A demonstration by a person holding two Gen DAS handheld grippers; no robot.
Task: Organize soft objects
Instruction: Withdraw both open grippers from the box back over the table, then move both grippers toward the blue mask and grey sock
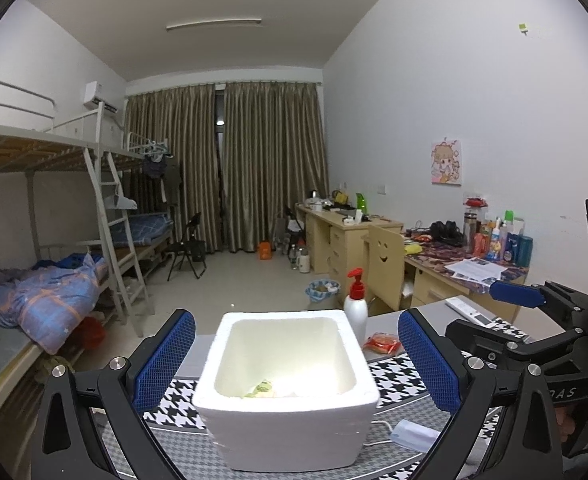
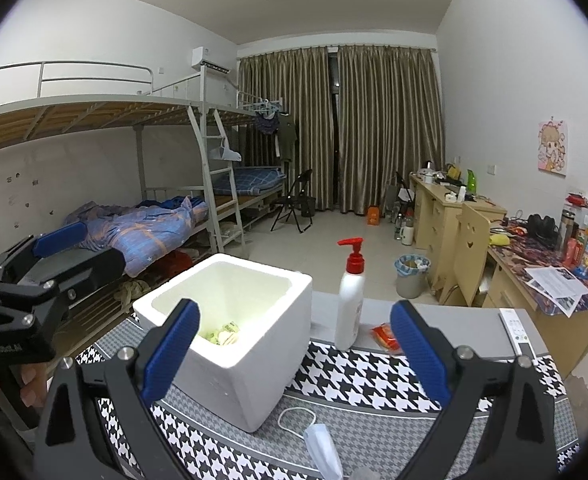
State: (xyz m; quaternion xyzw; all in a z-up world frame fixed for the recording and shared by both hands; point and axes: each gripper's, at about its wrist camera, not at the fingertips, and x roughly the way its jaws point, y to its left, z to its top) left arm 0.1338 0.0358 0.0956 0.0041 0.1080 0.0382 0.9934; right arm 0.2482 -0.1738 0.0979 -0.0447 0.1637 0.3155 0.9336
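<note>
A white foam box [image 1: 286, 412] stands on the houndstooth tablecloth [image 1: 174, 412], and small green and yellow soft pieces [image 1: 260, 388] lie at its bottom. My left gripper [image 1: 297, 320] is open, its blue pads either side of the box, nothing held. In the right wrist view the box [image 2: 254, 380] sits left of centre, the pieces [image 2: 224, 334] inside. A pale blue face mask [image 2: 322, 444] with a white loop lies on the cloth below my right gripper [image 2: 296, 312], which is open and empty. The mask [image 1: 412, 434] lies right of the box.
A white pump bottle [image 2: 350, 304] with a red top and a red packet [image 2: 386, 336] stand behind the box. A white remote [image 2: 516, 330] lies at the table's far right. A hand [image 2: 30, 384] holds the other gripper at the left. Bunk beds and desks line the room.
</note>
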